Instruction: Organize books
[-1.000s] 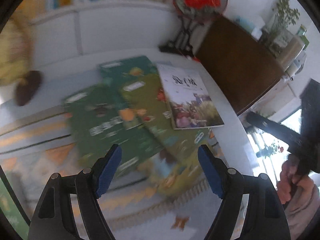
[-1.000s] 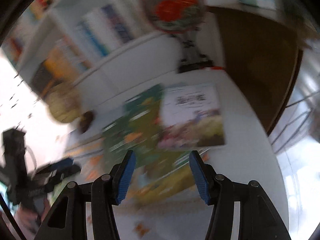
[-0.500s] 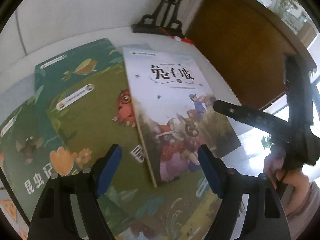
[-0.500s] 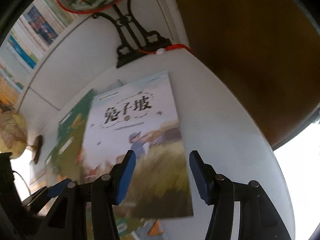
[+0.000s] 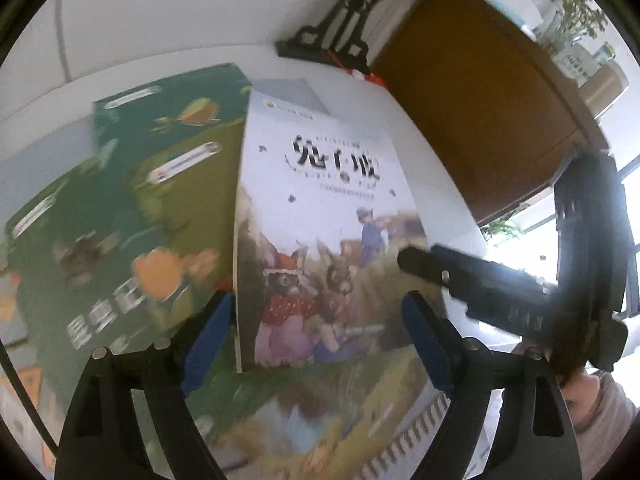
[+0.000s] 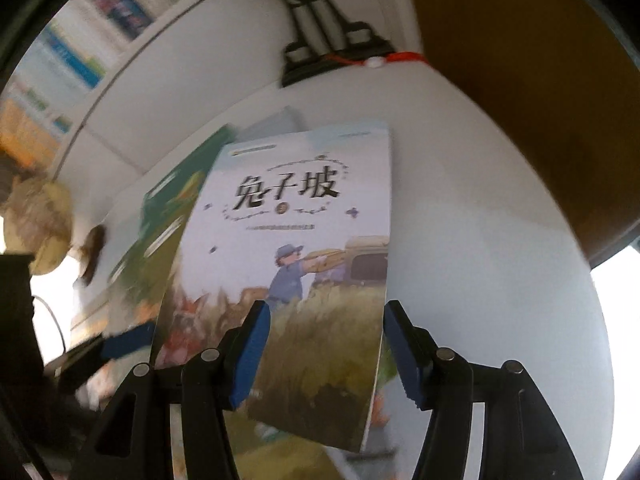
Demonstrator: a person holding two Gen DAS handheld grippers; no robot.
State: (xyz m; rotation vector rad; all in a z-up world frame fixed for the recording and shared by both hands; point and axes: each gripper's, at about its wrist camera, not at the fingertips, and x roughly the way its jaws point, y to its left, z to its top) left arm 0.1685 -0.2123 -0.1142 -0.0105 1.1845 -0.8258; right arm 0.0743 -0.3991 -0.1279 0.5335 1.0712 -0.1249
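Right wrist view: right tongs [image 6: 324,344] opening, astride the pale book's [image 6: 296,248] near-right corner; left tongs [image 5: 316,340] opening over its lower edge. Lying atop green books [image 5: 132,216] on the worktop [image 6: 480,248], it may slide or buckle.

Behind my spot there's a black ornate stand [image 5: 340,40] sitting at the back of the white table [image 6: 500,240], with a red cord [image 6: 372,60] trailing off its base. Brown wooden cabinet [image 5: 480,120] just to the right of it, some leafy green plants [image 5: 576,12] on top. Off to the left, a yellowish plush thing [image 6: 44,232], too blurry to make out.
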